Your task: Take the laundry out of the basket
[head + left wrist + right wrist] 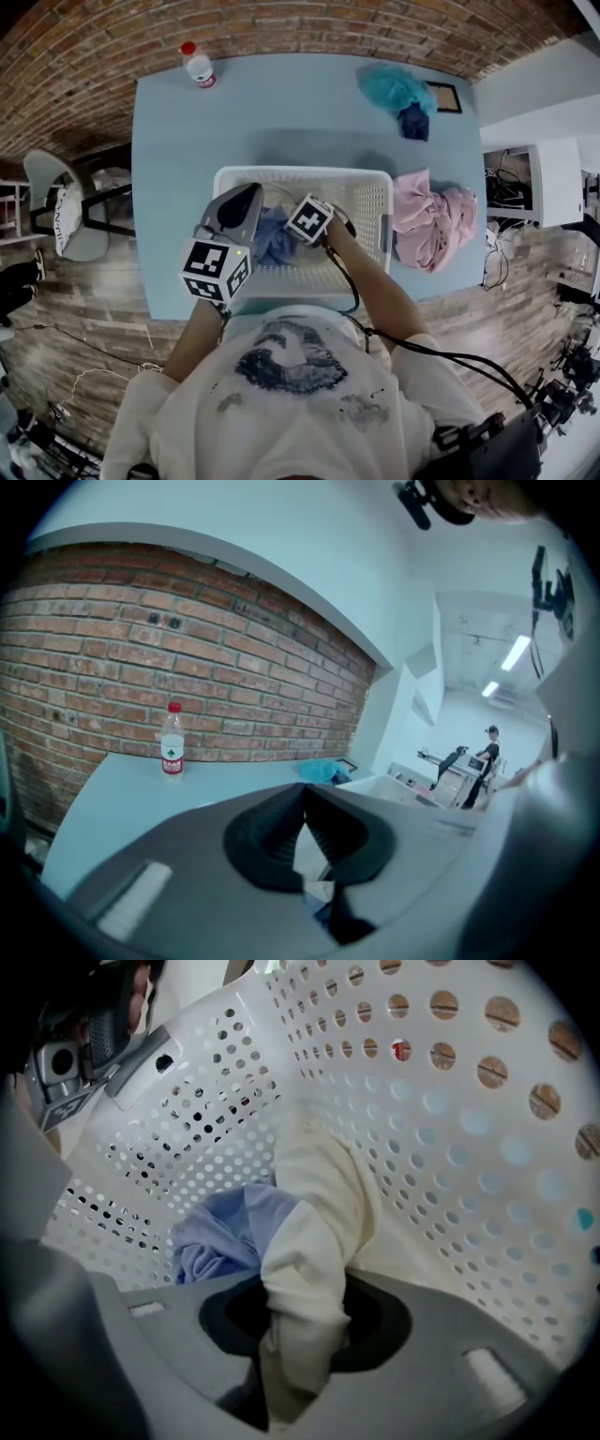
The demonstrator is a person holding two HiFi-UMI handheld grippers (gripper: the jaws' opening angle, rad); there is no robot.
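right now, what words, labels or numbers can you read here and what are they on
No text reads clearly.
On the bottle: a red label with a green mark, print too small to read.
On the white item on the chair: dark letters, too blurred to read.
On the gripper cubes: square markers only, no words.
On the shirt print: a picture, no words visible.

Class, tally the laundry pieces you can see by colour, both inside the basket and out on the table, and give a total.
cream cloth: 1
blue cloth: 1
pink cloth: 1
teal cloth: 1
navy cloth: 1
total: 5
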